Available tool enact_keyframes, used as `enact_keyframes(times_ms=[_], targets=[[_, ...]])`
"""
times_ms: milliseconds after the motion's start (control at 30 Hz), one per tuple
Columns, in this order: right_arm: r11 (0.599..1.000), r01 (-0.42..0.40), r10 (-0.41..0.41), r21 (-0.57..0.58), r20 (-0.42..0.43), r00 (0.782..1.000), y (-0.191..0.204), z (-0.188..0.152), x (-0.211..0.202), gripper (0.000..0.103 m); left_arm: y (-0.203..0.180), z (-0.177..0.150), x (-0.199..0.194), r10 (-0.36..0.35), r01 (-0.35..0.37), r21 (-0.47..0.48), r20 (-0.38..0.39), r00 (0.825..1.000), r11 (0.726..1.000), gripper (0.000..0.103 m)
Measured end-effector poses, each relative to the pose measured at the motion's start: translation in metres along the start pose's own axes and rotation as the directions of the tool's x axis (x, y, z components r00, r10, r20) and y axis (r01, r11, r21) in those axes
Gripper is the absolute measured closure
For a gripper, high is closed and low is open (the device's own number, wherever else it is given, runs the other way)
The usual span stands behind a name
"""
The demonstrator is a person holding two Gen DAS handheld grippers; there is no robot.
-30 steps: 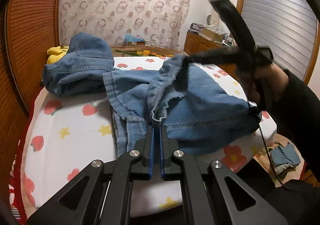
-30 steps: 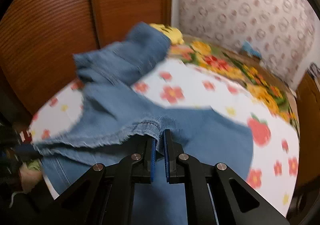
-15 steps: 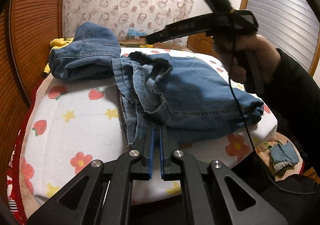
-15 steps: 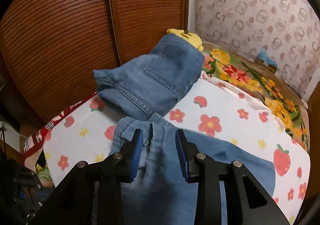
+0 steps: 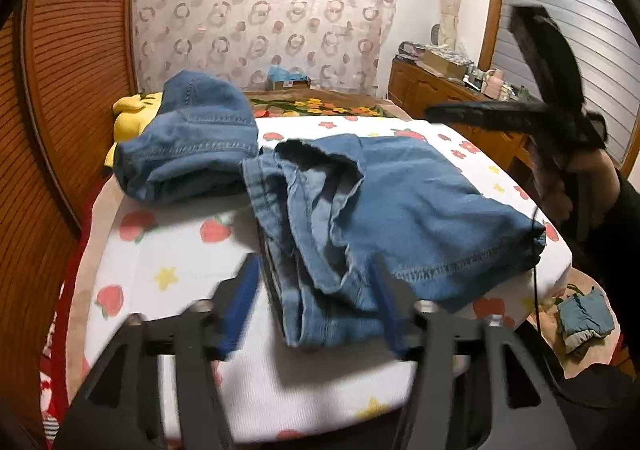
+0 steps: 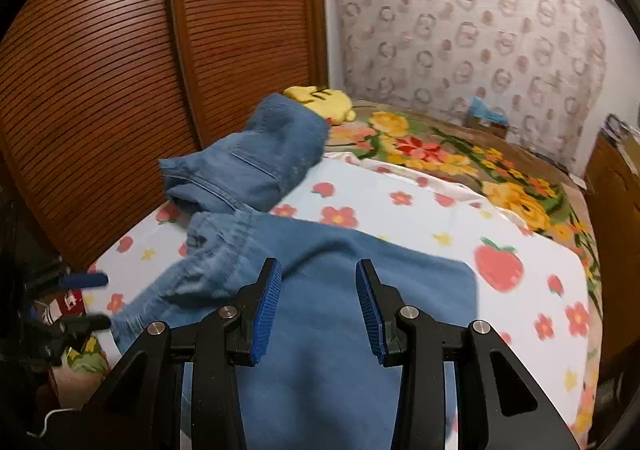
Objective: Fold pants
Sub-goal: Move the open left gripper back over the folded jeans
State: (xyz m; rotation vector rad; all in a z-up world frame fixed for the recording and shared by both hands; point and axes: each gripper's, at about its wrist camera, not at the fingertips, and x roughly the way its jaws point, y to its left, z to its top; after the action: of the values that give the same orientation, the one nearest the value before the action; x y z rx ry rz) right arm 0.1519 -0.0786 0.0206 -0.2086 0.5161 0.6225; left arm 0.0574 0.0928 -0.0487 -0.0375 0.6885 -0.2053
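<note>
Denim pants (image 5: 400, 217) lie folded and rumpled on the bed's floral sheet (image 5: 184, 262), just beside a second folded denim pile (image 5: 192, 145) that sits toward the yellow plush (image 5: 132, 113). Left gripper (image 5: 316, 302) fingers spread apart, empty, at the near edge of the pants. Right gripper (image 6: 318, 306) fingers also spread, empty, above the pants.
</note>
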Motion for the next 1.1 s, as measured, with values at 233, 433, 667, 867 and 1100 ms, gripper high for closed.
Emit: enact_keyframes(times_ms=[233, 433, 667, 867, 1100], targets=[[0.997, 0.074, -0.075, 0.027, 0.024, 0.997, -0.004, -0.033, -0.024, 0.053, -0.013, 0.033, 0.028, -0.022, 0.023, 0.045, -0.006, 1.000, 0.999, 0.027], [0.992, 0.118, -0.118, 0.052, 0.002, 0.993, -0.008, -0.066, -0.038, 0.049, -0.028, 0.048, 0.051, -0.041, 0.045, 0.104, -0.036, 0.999, 0.994, 0.027], [0.985, 0.150, -0.147, 0.085, -0.047, 0.988, -0.014, -0.082, -0.022, 0.049, -0.033, 0.063, 0.078, -0.025, 0.035, 0.122, -0.084, 0.996, 0.992, 0.027], [0.983, 0.148, -0.141, 0.110, -0.072, 0.987, -0.015, -0.083, -0.014, 0.049, -0.033, 0.074, 0.096, -0.002, 0.018, 0.136, -0.114, 0.993, 0.991, 0.028], [0.982, 0.144, -0.138, 0.120, -0.060, 0.989, -0.023, -0.091, -0.024, 0.049, -0.032, 0.079, 0.112, 0.017, 0.006, 0.150, -0.151, 0.988, 0.989, 0.056]])
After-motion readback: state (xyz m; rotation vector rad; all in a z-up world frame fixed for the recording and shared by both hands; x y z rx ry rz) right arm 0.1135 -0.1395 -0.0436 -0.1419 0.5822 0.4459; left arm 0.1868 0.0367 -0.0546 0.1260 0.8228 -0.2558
